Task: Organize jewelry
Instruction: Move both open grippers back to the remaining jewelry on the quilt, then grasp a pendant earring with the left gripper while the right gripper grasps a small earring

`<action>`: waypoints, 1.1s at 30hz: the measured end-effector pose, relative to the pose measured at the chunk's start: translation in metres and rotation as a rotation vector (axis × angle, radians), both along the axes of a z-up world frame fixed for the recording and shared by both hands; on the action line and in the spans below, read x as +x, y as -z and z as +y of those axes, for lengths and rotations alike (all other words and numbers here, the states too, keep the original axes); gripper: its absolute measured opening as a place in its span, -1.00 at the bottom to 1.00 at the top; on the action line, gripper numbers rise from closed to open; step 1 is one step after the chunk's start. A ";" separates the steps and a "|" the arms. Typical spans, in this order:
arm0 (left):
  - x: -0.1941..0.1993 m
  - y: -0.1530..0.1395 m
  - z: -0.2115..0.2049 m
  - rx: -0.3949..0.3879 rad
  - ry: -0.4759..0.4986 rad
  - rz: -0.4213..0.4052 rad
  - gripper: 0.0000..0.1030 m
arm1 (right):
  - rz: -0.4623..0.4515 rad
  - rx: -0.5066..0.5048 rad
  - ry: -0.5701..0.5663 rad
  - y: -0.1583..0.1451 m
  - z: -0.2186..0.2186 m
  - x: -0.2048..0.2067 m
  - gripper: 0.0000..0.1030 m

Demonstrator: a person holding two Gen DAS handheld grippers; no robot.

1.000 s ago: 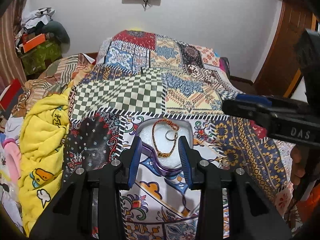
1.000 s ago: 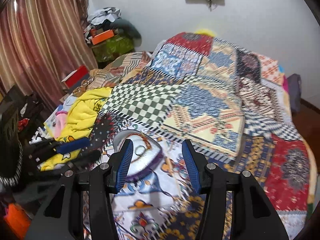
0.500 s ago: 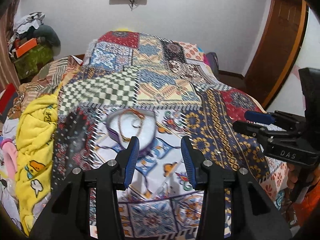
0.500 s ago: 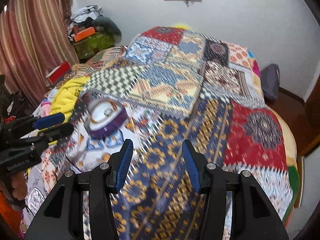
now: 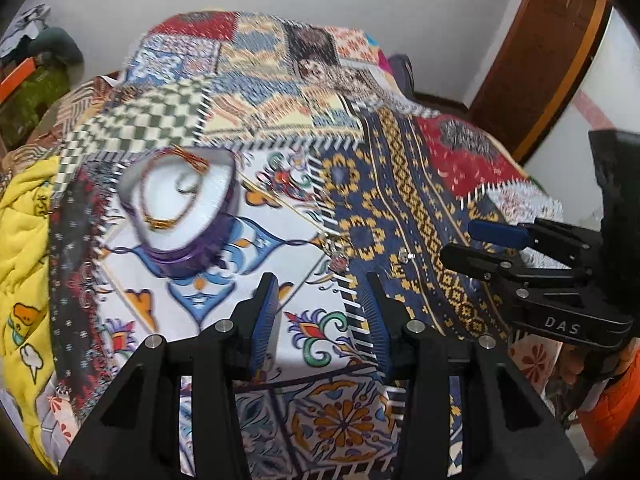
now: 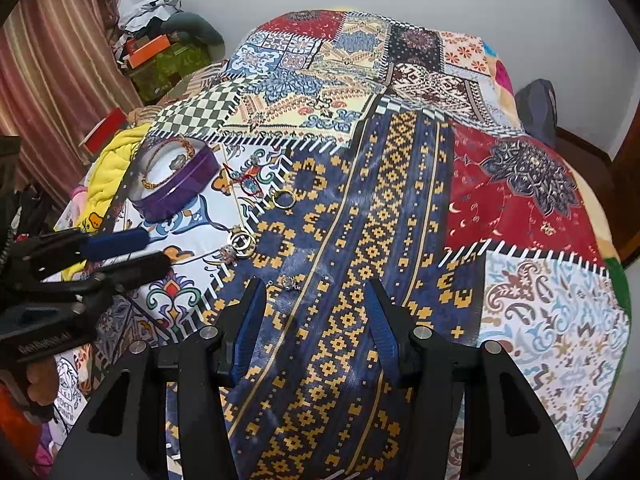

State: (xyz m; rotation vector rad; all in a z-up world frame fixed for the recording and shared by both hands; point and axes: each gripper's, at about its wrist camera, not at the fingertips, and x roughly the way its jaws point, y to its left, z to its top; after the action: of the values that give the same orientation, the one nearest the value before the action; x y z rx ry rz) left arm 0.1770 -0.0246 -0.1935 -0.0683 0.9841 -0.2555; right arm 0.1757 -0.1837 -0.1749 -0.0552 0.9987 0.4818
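A purple jewelry box [image 6: 176,184] with a white lining sits on the patchwork bedspread [image 6: 360,208], its side wall a deep glossy violet. Inside it lies a gold chain necklace [image 6: 160,168], looped along the lining, with a small silvery ring [image 5: 188,186] near the middle. Outside the box, loose pieces rest on the cloth: a thin red cord [image 6: 244,178], a gold ring [image 6: 283,199], a pair of gold hoops [image 6: 241,241], and a small sparkly piece [image 6: 290,282] nearest the right gripper [image 6: 316,312], whose blue-padded fingers are spread wide with nothing between them. The left gripper [image 5: 320,304] hangs above the cloth near the box, likewise spread and empty. A yellow blanket [image 5: 24,240] lies bunched beside the box.
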 end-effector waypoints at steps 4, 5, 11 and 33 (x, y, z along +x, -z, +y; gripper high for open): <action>0.009 0.013 -0.011 -0.006 0.031 0.025 -0.35 | 0.024 0.014 -0.005 0.010 0.001 0.002 -0.09; 0.011 0.016 -0.013 -0.006 0.039 0.032 -0.43 | 0.027 0.015 -0.009 0.012 0.002 0.002 -0.09; 0.024 0.030 -0.020 0.003 0.050 0.053 -0.55 | 0.037 0.023 -0.025 0.019 0.005 0.003 -0.12; 0.025 0.033 -0.023 0.001 0.057 0.009 -0.75 | 0.030 0.009 -0.068 0.029 0.026 0.007 -0.85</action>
State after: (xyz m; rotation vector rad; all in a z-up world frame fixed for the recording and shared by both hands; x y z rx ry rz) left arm 0.2023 -0.0475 -0.2262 -0.0407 0.9958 -0.3074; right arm 0.1825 -0.1578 -0.2037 -0.0739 1.0269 0.5510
